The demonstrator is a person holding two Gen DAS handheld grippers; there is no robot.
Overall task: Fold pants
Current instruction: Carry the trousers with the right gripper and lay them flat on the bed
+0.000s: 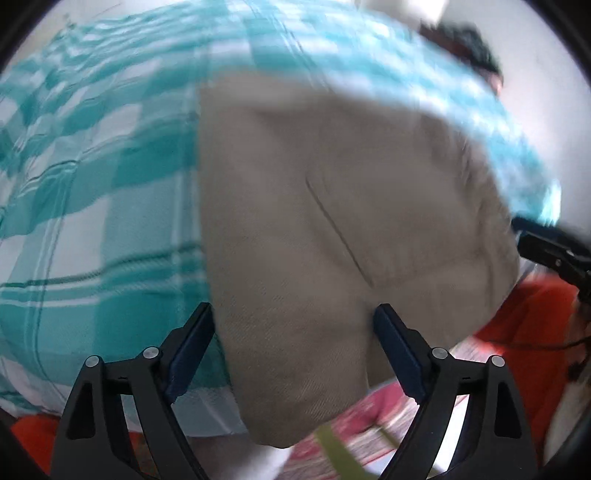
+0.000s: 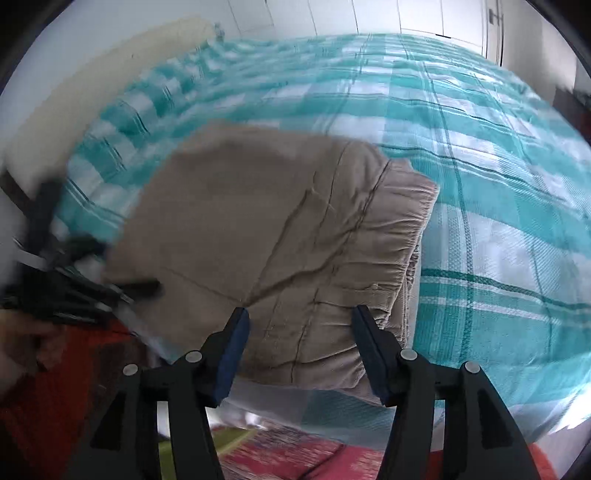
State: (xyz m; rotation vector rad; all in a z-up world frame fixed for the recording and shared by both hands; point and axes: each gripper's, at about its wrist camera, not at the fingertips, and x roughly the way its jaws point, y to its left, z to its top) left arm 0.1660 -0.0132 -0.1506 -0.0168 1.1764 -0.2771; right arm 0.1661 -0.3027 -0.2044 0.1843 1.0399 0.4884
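Note:
Beige pants (image 1: 332, 206) lie folded in a compact stack on a teal-and-white checked bedspread (image 1: 92, 177), near the bed's front edge. In the right wrist view the pants (image 2: 280, 236) show their gathered waistband on the right side. My left gripper (image 1: 293, 328) is open and empty, just above the near edge of the pants. My right gripper (image 2: 299, 328) is open and empty, over the near edge of the stack. The left gripper also shows, blurred, at the left of the right wrist view (image 2: 74, 291). The right gripper shows at the right edge of the left wrist view (image 1: 554, 258).
The bedspread (image 2: 498, 184) covers the bed to the right and beyond. A cream pillow or headboard (image 2: 92, 81) is at far left. A red patterned rug (image 2: 295, 458) and orange cloth (image 1: 528, 332) lie below the bed's edge. White cupboard doors (image 2: 406, 18) stand behind.

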